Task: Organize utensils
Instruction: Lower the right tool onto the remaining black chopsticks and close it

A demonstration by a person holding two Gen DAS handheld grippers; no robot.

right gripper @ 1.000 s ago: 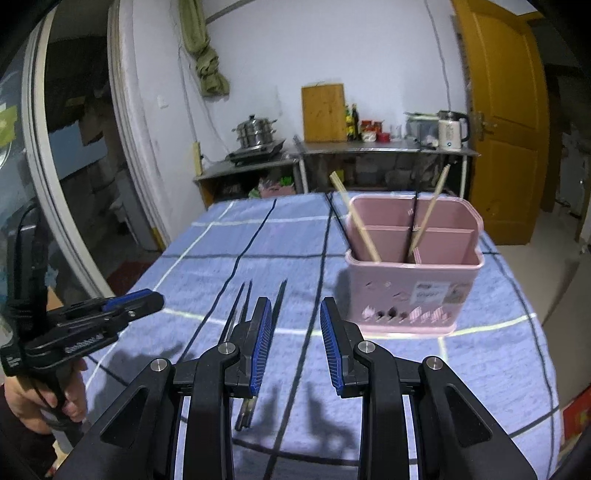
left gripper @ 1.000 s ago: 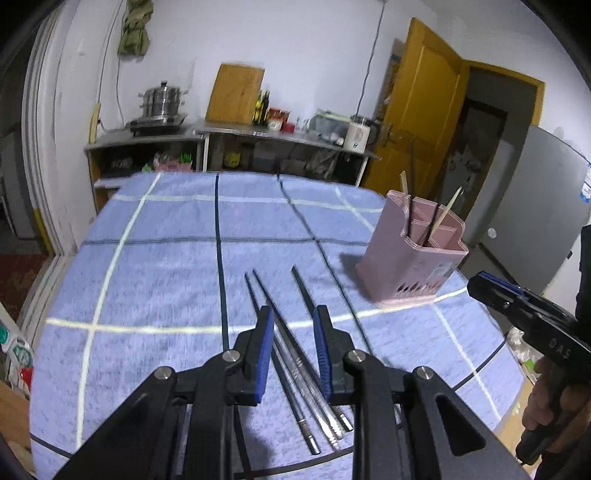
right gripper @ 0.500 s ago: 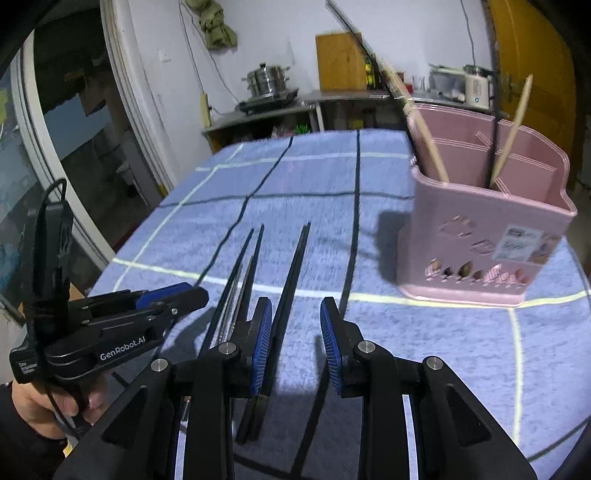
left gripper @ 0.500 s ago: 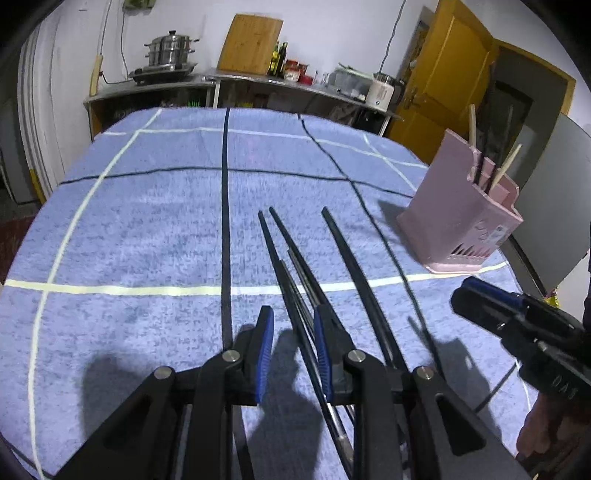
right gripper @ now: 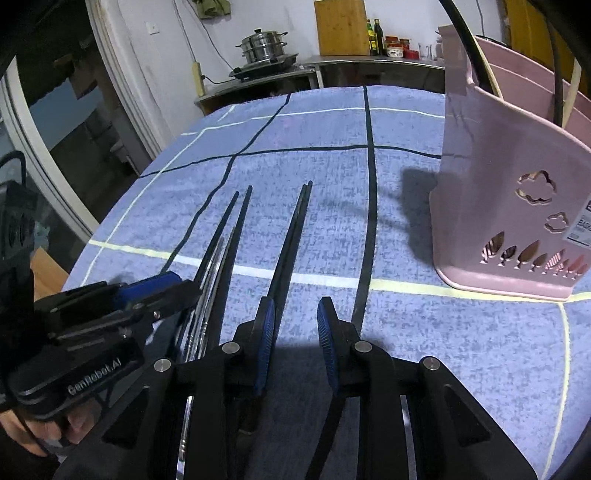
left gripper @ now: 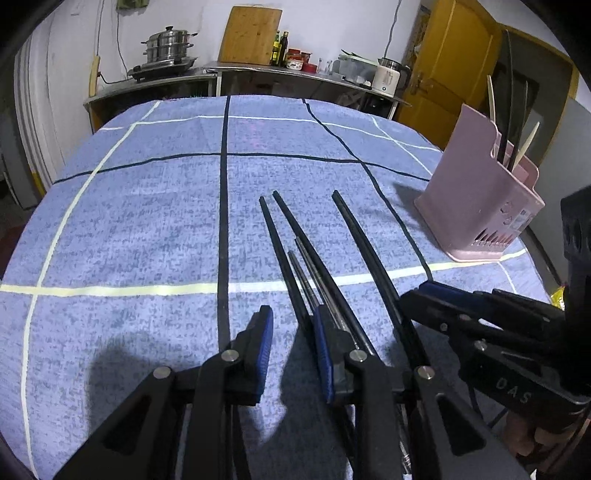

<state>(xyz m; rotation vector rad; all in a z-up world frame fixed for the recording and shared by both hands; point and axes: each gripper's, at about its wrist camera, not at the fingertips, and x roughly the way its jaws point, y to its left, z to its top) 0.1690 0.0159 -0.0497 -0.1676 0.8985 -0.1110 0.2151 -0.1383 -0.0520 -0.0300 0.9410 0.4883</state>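
Several chopsticks lie side by side on the blue checked tablecloth: black ones and a thinner metal pair. My left gripper hangs low over their near ends, open by a narrow gap, and the leftmost black stick runs under its right finger. My right gripper is just to the right of it, its jaws closing, with only cloth between them and a black pair passing under its left finger. The pink utensil holder stands to the right with wooden and black sticks in it.
A metal counter behind the table carries a steamer pot, a wooden board, bottles and a kettle. A yellow door stands at the back right. The table's edge curves round on the left.
Both grippers have sunk towards the chopsticks and tipped downward. The right gripper has come in close beside the left one, and its jaws have narrowed slightly.
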